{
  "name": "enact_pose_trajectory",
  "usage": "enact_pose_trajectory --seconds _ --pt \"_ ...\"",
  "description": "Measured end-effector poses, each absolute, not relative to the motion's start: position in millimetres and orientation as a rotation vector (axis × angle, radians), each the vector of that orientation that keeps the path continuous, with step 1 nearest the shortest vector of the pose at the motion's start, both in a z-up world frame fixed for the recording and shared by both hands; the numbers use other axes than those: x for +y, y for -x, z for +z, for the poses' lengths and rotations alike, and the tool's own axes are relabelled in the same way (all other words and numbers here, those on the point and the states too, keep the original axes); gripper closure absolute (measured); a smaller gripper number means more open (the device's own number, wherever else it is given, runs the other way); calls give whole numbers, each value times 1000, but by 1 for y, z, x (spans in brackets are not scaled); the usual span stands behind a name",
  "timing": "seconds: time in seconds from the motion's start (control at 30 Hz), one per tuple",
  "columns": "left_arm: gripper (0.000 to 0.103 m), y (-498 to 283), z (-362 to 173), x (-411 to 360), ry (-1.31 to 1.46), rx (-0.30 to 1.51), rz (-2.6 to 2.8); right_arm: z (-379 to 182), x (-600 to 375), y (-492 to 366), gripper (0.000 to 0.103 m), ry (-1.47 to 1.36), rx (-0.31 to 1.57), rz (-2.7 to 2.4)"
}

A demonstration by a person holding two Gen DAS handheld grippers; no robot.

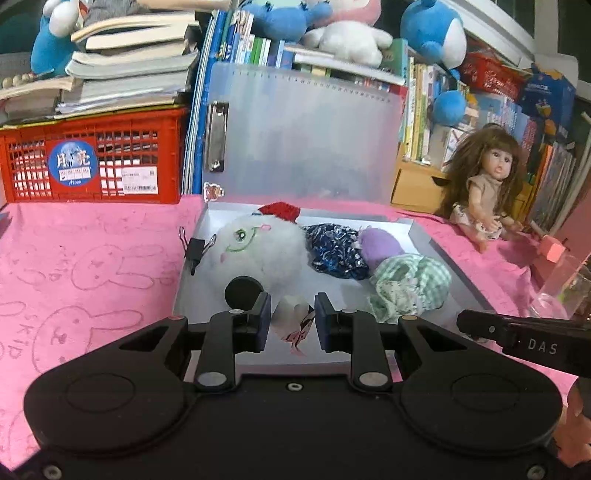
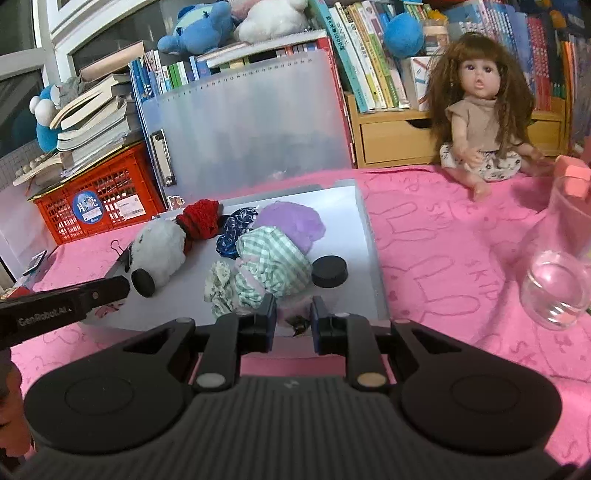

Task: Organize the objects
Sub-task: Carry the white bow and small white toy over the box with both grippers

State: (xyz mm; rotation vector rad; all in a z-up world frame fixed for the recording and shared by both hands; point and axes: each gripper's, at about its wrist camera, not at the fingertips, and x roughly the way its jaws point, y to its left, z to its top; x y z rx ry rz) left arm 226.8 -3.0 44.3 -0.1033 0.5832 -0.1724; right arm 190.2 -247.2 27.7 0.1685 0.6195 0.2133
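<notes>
Most toys sit in the box (image 1: 421,230), doll (image 2: 480,110) left outside; my left gripper (image 1: 288,325) and right gripper (image 2: 293,319) both slightly apart around small scraps, grip unclear.

Two low wrist views, close over the tray.
Both face the bookshelf; both share tray (image 1: 419,236) (image 2: 364,221) and doll (image 1: 484,184) (image 2: 480,110).

A pink cloth (image 2: 443,258) with rabbit doodles is covering the tabletop. Behind it, a wooden shelf (image 2: 399,136) with a drawer is holding upright books, and blue and white plush toys (image 2: 207,33) are sitting on top of the book row. Left of the shelf, a red crate (image 1: 92,162) is bearing stacked books (image 1: 122,70), and a window frame (image 2: 48,22) is showing above the crate.
</notes>
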Motion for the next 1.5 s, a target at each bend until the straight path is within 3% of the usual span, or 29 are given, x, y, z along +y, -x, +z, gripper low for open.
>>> enact_pose_trajectory --seconds 1.5 --pt "79 -278 10 -2 114 658 -123 7 -246 -242 84 -306 704 252"
